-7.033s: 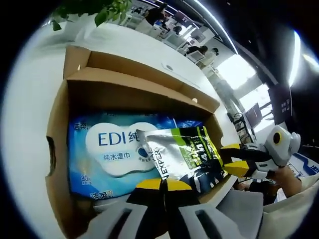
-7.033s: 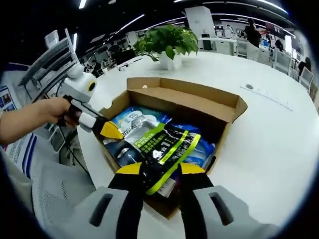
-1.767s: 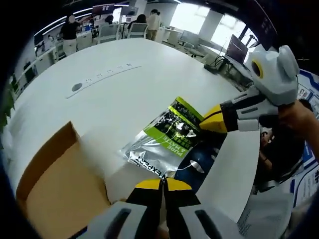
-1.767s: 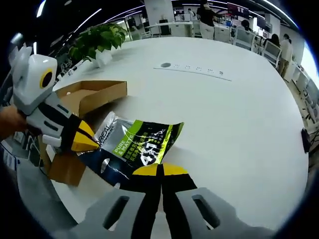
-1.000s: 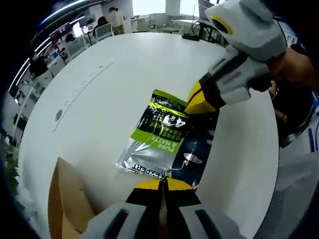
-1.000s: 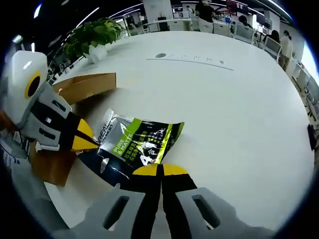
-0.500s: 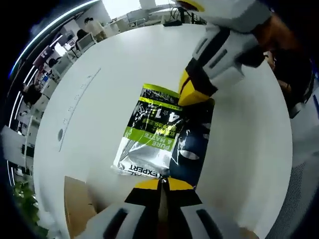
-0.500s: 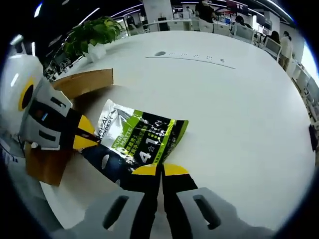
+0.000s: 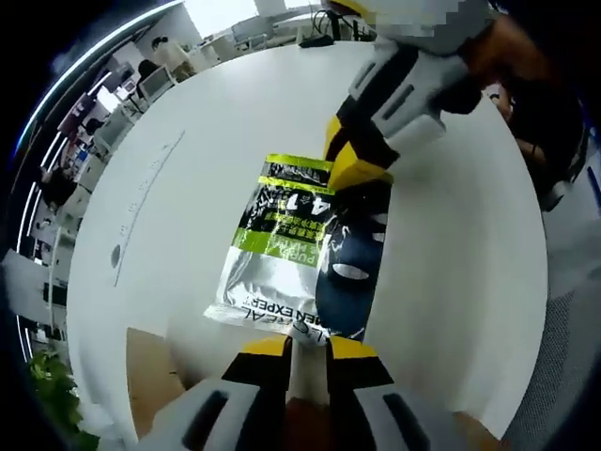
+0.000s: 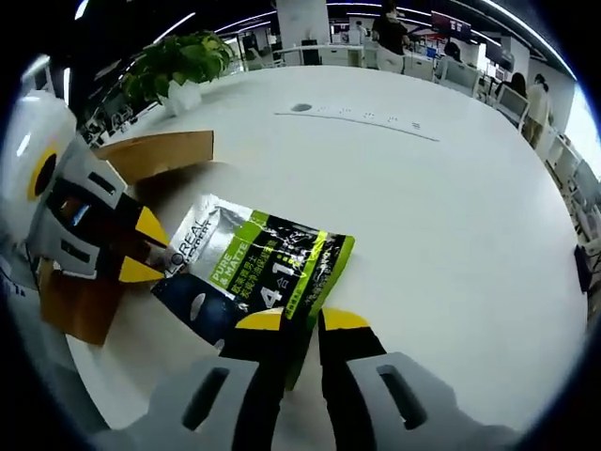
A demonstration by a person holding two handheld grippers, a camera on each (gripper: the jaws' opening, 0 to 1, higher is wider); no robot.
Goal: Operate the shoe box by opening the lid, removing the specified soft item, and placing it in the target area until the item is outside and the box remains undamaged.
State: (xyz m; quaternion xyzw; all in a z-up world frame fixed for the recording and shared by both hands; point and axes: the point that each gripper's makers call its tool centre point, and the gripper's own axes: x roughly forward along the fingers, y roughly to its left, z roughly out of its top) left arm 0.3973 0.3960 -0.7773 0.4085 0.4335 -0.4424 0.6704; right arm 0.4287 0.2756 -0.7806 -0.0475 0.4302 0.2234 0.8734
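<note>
A soft silver, green and black pouch (image 9: 282, 258) lies flat on the white table (image 9: 188, 188), outside the cardboard shoe box (image 10: 155, 155). My left gripper (image 9: 308, 348) stands open at the pouch's silver end, its jaws a little apart. In the right gripper view the pouch (image 10: 258, 268) lies with its green edge between the parted jaws of my right gripper (image 10: 302, 321), which is open. The left gripper (image 10: 146, 249) comes in from the left there, open at the silver corner. The right gripper (image 9: 349, 160) is over the pouch's far end.
The box's open flap (image 9: 150, 366) sits near the table edge. A potted plant (image 10: 178, 61) stands at the back of the table. A socket strip (image 10: 357, 117) is set into the tabletop. Bare white surface stretches to the right of the pouch. People and desks fill the background.
Both grippers lifted the pouch out of the box and laid it on the table. Since half a second ago both pairs of jaws have parted and let the pouch go.
</note>
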